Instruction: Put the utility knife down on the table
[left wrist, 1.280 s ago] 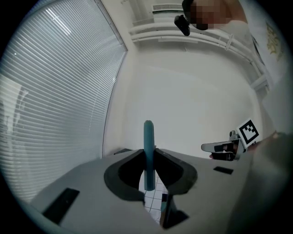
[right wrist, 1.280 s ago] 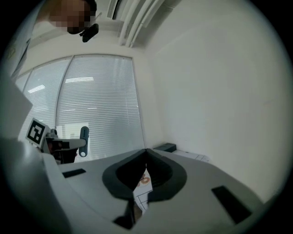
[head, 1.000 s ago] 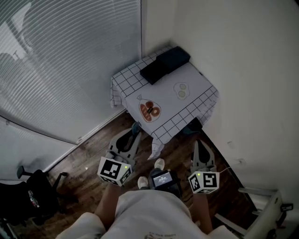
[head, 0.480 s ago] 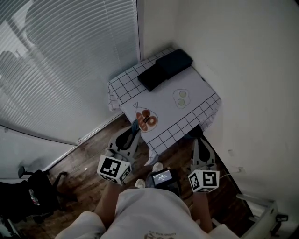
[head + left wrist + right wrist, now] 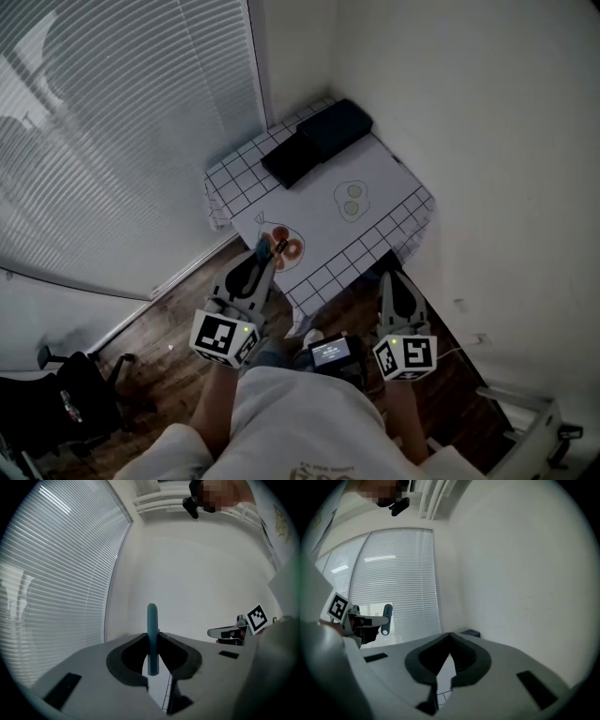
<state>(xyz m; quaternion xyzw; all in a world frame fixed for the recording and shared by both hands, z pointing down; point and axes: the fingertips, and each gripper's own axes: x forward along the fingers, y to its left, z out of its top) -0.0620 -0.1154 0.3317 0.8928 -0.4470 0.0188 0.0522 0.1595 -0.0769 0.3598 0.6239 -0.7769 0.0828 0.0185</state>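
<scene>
Clamping the utility knife (image 5: 152,634), left gripper (image 5: 262,250) hovers near table (image 5: 375,178); right gripper (image 5: 387,279) closed, empty.

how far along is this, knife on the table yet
Done: the knife has been picked up and is clamped upright in the left hand-held gripper.
In hand: it is held in the air by the near edge of the table, not resting on it.
Left: lower it onto the table and open the jaws.
The right hand-held gripper is shut and empty.
</scene>
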